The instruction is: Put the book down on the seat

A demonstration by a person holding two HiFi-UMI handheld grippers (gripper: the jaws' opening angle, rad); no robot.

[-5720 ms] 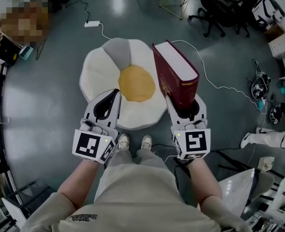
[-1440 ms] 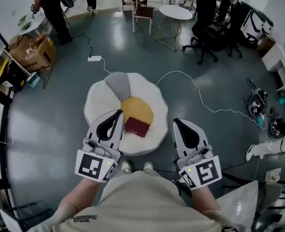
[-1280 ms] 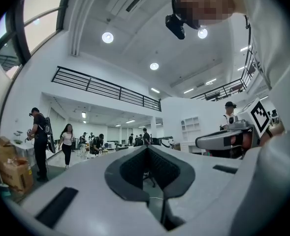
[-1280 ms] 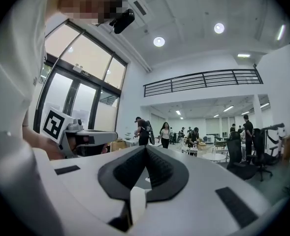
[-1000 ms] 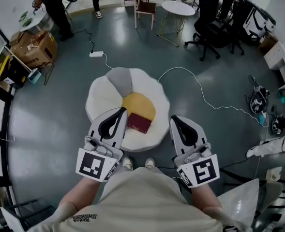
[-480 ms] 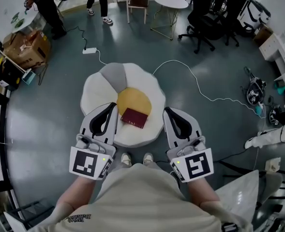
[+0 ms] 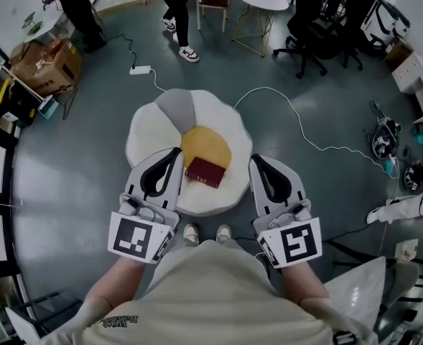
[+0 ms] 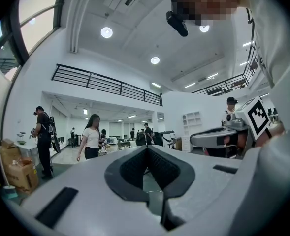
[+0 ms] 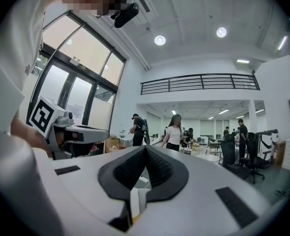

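Grey office floor point(image 7: 75, 164) lies below me, with the egg-shaped seat point(image 7: 154, 131) at my feet. The red book point(image 7: 205, 172) rests flat on it, at the near edge of the yellow centre point(image 7: 205, 144). My left gripper point(image 7: 174, 153) and right gripper point(image 7: 256, 162) hover level either side of it, well above, jaws together and empty. I judge the placing done — next I need only keep clear of the book.
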